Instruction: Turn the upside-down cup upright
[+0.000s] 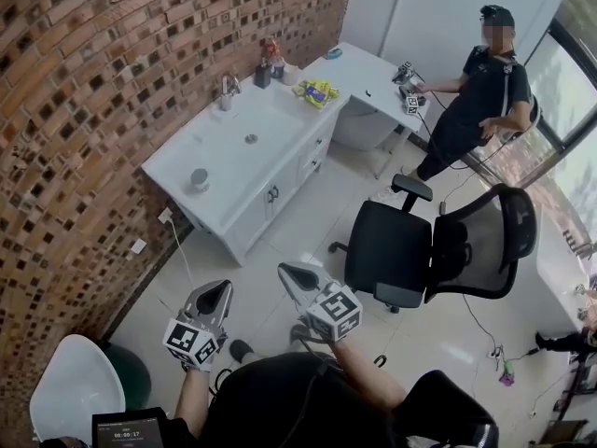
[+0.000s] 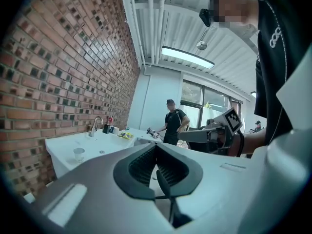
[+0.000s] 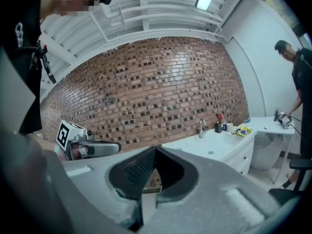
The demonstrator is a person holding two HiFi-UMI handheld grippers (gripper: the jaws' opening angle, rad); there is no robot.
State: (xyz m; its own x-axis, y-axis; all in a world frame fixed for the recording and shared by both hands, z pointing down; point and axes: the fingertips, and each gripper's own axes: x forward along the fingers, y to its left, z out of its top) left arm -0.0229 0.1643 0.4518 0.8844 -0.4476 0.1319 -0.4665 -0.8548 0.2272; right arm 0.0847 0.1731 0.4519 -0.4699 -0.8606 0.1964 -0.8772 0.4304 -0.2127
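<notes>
Your left gripper (image 1: 216, 292) and right gripper (image 1: 291, 273) are both closed and empty, well apart from the cup (image 1: 199, 179) on the white counter (image 1: 233, 143); it looks light and rigid, so pinch its wall mid-height.

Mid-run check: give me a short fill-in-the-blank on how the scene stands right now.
The cup stands on the white counter, which runs along a ____ wall.
The left gripper and the right gripper both have their jaws ____.
The office chair on the floor is coloured ____.

Missing words: brick; shut; black.
</notes>
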